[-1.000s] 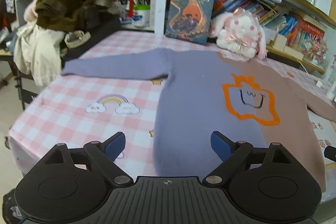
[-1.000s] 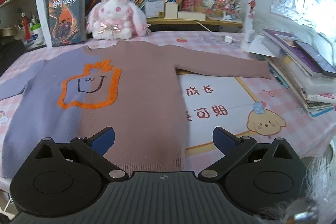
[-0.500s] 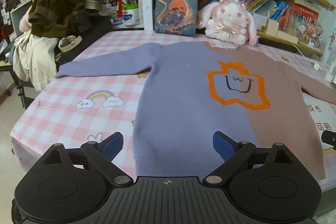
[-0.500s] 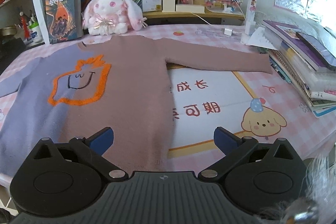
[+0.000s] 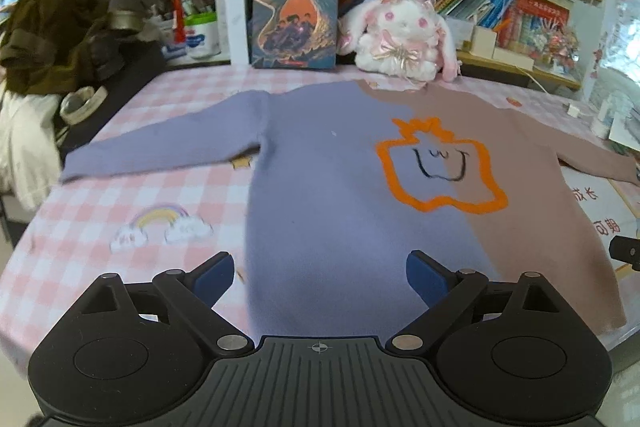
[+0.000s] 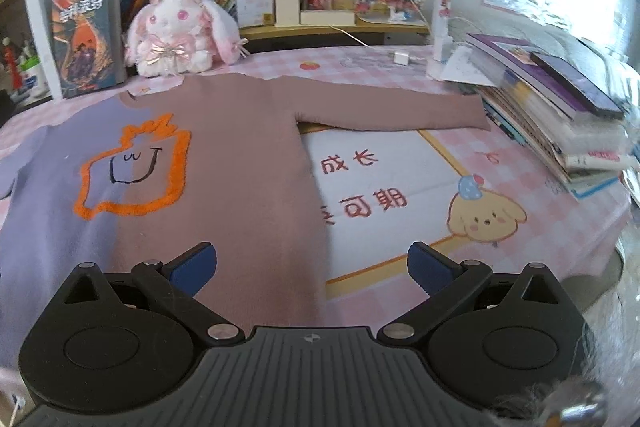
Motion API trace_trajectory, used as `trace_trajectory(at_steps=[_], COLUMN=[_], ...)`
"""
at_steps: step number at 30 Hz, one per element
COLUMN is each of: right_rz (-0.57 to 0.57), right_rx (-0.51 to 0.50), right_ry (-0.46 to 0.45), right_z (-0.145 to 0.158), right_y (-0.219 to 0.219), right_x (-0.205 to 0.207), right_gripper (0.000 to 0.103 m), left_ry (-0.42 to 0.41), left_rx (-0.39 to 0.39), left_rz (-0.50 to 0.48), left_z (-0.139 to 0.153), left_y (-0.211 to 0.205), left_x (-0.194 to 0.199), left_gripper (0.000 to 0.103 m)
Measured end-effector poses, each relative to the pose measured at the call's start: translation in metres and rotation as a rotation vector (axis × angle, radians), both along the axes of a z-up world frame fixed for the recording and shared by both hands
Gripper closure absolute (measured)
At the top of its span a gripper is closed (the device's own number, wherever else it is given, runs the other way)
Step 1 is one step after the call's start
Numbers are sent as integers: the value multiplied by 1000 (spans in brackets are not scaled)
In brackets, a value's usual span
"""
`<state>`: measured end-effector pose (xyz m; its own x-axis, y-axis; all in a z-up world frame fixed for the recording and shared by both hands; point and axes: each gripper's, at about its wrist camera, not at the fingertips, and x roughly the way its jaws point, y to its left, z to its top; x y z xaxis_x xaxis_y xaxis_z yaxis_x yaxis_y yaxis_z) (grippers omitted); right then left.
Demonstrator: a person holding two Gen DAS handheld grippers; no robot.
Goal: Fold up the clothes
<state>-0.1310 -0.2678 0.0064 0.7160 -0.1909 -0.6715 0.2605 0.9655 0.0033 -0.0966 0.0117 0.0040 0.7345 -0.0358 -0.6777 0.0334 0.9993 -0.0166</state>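
A sweater [image 5: 328,187] lies flat and face up on the pink checked table [image 5: 120,211], half lilac and half dusty pink, with an orange-outlined smiling shape on the chest. Both sleeves are spread out sideways. My left gripper [image 5: 320,279] is open above the lilac hem, holding nothing. In the right wrist view the same sweater [image 6: 240,167] shows its pink half, the pink sleeve [image 6: 392,111] reaching right toward a pile of books. My right gripper [image 6: 312,267] is open over the pink hem's right edge, nothing between its fingers.
A plush rabbit [image 5: 400,35] and an upright book [image 5: 296,11] stand at the table's back under bookshelves. Dark and white clothes [image 5: 44,43] are heaped at the left. A stack of books [image 6: 560,115] lies at the right, and a charger [image 6: 400,58] with cable behind.
Both views have shifted sideways across the sweater: it sits more centred in the left wrist view and further left in the right wrist view. Both grippers stayed open. The sweater has not moved.
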Motion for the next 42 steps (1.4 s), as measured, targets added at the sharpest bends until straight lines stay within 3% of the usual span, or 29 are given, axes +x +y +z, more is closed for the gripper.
trace_trajectory(at_steps=[12,19,23,30,42], right_rz=[-170,-257,-241,-165,-146], right_rx=[-28,-30,-45,-64,-63], right_ry=[23,31,35,61,79], right_z=[-3,-3,-2,-6,-10], right_y=[105,135,151,174,179], right_x=[-7,-7,4,27,44], right_gripper=[0,0,0,0,0], left_ry=[44,54,59,80,25], left_rx=[-23,-51,-68,-88,-103], left_rz=[-177,-186,-190,-1,114], left_z=[-6,-12,-15,-30,-24], left_y=[83,113,130,179,220], left_x=[64,82,92,111,117], left_gripper=[8,8,8,8,8])
